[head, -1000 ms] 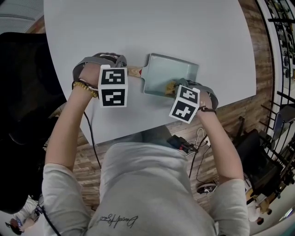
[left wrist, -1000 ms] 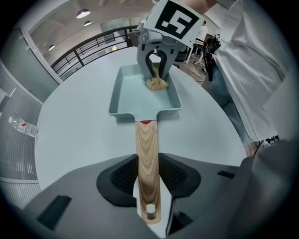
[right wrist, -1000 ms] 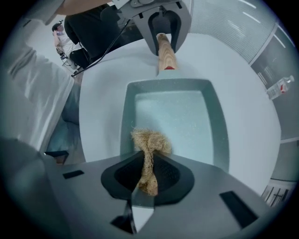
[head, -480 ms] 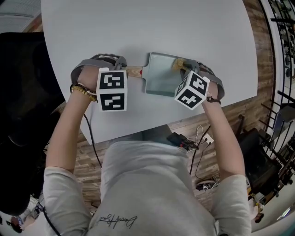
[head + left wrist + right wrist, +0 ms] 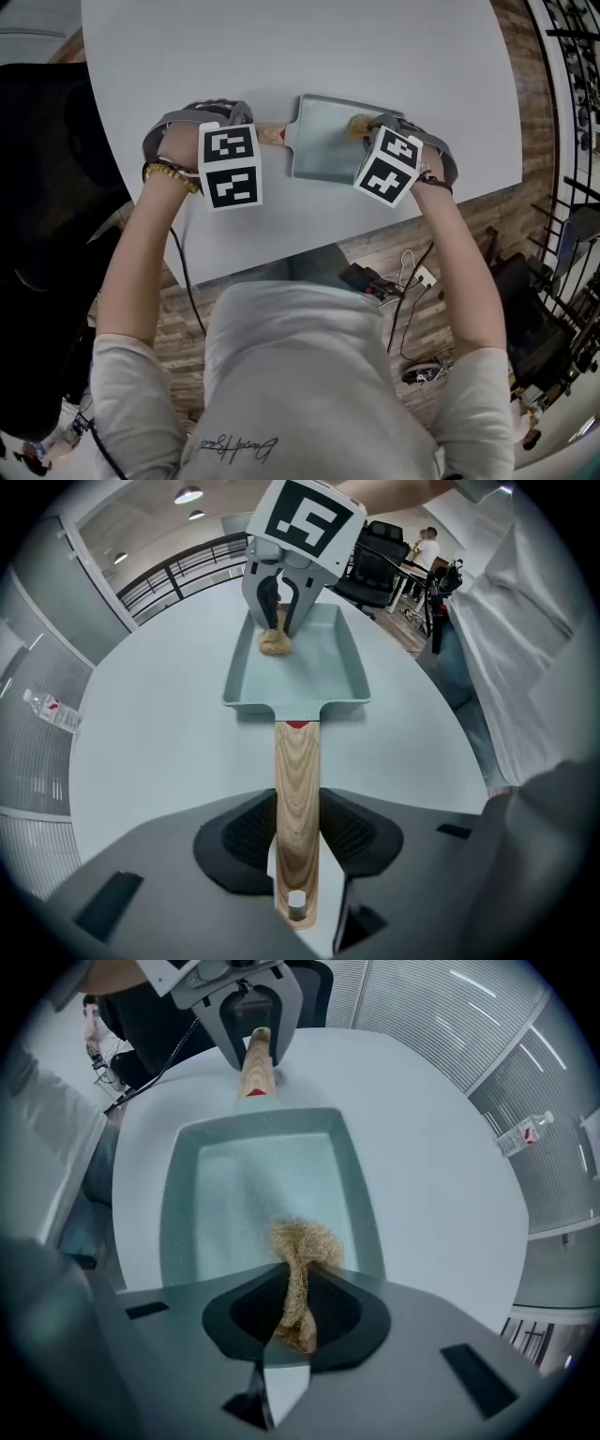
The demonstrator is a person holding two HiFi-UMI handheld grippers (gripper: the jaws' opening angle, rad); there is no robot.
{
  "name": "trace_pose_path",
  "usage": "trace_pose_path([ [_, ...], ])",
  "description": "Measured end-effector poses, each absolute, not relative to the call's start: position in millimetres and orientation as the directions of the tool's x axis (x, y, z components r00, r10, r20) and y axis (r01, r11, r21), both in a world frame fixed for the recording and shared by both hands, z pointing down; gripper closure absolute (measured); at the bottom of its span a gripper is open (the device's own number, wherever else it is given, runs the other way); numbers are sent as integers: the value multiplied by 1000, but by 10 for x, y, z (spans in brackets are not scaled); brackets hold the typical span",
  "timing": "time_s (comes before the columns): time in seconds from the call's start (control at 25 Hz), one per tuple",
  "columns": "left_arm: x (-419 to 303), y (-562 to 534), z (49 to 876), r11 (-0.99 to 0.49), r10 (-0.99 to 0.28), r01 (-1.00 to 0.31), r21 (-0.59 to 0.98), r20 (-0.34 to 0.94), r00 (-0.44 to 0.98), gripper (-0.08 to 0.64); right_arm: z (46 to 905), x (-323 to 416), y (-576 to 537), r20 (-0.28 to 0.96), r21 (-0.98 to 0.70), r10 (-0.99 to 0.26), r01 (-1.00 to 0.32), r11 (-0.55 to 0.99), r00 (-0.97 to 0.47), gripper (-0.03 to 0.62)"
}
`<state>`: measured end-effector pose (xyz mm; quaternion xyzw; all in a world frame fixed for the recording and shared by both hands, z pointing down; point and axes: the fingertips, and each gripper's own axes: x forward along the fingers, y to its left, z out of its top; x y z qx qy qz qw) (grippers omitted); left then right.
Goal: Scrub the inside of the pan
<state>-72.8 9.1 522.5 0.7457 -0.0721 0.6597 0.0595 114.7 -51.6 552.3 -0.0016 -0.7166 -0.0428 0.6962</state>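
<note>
While left tongs (image 5: 298, 850) clamp the wooden handle (image 5: 297, 761), right tongs (image 5: 295, 1314) hold a fibrous scrubber (image 5: 307, 1244) inside the pan (image 5: 239, 1194)

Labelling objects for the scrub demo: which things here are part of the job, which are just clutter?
In use: pan, its wooden handle in the left claw; fibre scrubber in the right claw.
Lying about: water bottle on the floor, office chair, cables.

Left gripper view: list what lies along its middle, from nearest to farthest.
The wooden handle → pan → fibre scrubber → right gripper, closed on the scrubber.
</note>
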Motion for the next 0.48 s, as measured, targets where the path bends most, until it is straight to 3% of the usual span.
trace_pose_path([
  [0.48, -736, 72, 5274, -980, -33, -199, -8, 992, 123, 413, 5549, 1325, -2, 994, -109, 107, 74, 991, 31, 522],
])
